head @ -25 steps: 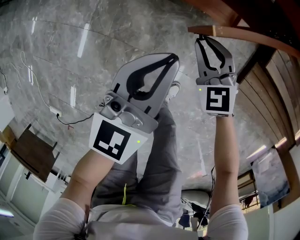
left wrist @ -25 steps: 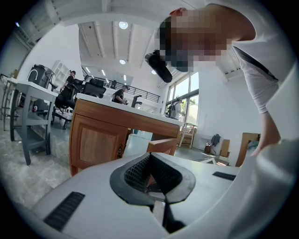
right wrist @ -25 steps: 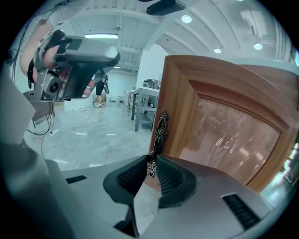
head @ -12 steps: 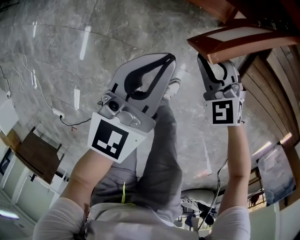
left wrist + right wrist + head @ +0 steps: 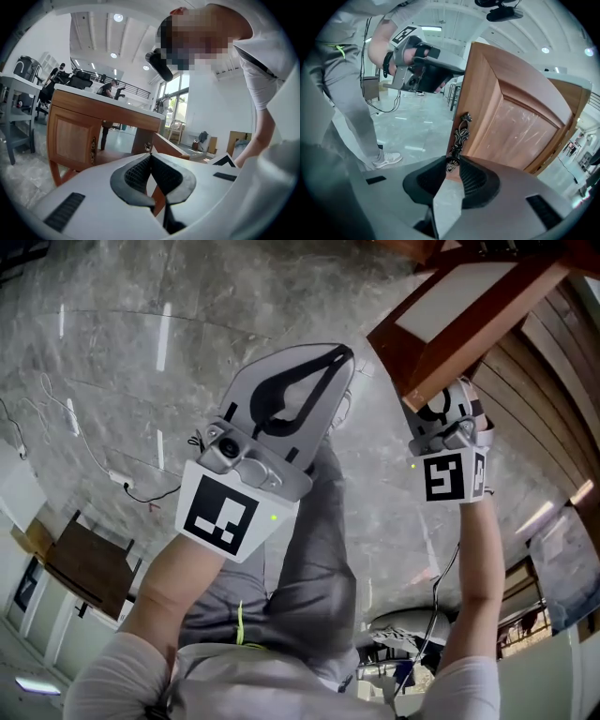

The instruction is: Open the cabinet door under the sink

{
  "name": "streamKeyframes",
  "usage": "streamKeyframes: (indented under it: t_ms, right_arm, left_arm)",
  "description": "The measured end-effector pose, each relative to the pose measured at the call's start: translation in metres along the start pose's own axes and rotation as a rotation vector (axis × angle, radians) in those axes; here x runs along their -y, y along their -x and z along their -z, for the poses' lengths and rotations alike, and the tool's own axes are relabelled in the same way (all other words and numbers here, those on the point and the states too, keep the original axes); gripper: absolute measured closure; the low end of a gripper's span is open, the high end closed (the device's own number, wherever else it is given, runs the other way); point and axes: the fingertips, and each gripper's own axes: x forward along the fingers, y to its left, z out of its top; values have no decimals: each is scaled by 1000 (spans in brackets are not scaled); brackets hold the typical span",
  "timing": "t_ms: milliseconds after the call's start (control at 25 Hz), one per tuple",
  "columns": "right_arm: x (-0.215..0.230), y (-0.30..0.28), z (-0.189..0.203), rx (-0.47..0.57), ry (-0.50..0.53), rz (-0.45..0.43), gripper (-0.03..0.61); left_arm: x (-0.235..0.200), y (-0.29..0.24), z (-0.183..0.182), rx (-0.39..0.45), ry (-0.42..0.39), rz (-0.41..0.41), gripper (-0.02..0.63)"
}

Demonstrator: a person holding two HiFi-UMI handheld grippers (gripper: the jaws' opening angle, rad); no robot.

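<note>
The brown wooden cabinet door (image 5: 450, 310) stands swung out from the cabinet, its white inner panel showing in the head view. My right gripper (image 5: 435, 409) sits just under the door's edge, its fingertips partly hidden by it. In the right gripper view the gripper (image 5: 452, 165) is shut on the lower end of the ornate metal door handle (image 5: 458, 136), with the door's panelled front (image 5: 520, 126) rising behind. My left gripper (image 5: 344, 352) hovers over the floor left of the door, shut with nothing in it (image 5: 150, 155). The cabinet (image 5: 77, 133) with a second, closed door shows in the left gripper view.
A grey marble floor (image 5: 141, 324) lies below, with a white cable (image 5: 122, 474) trailing at the left. The person's grey trouser leg (image 5: 319, 549) and shoe (image 5: 387, 160) stand between the grippers. Wooden slats (image 5: 553, 399) run along the right. A brown box (image 5: 84, 559) sits at lower left.
The door has swung further open toward me, and the right gripper has drawn back with the handle. The left gripper has hardly moved.
</note>
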Motion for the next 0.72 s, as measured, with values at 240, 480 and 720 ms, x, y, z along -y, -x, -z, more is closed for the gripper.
streamKeyframes:
  t_ms: [240, 480, 720]
  right_arm:
    - [6, 36, 38, -45, -39, 75, 499]
    - [13, 61, 62, -74, -96, 170, 483]
    - [15, 70, 67, -75, -129, 259, 480]
  left_arm:
    - [39, -22, 8, -23, 3, 78, 595]
    - [73, -38, 11, -38, -10, 155, 595]
    - [94, -47, 11, -47, -21, 198, 595]
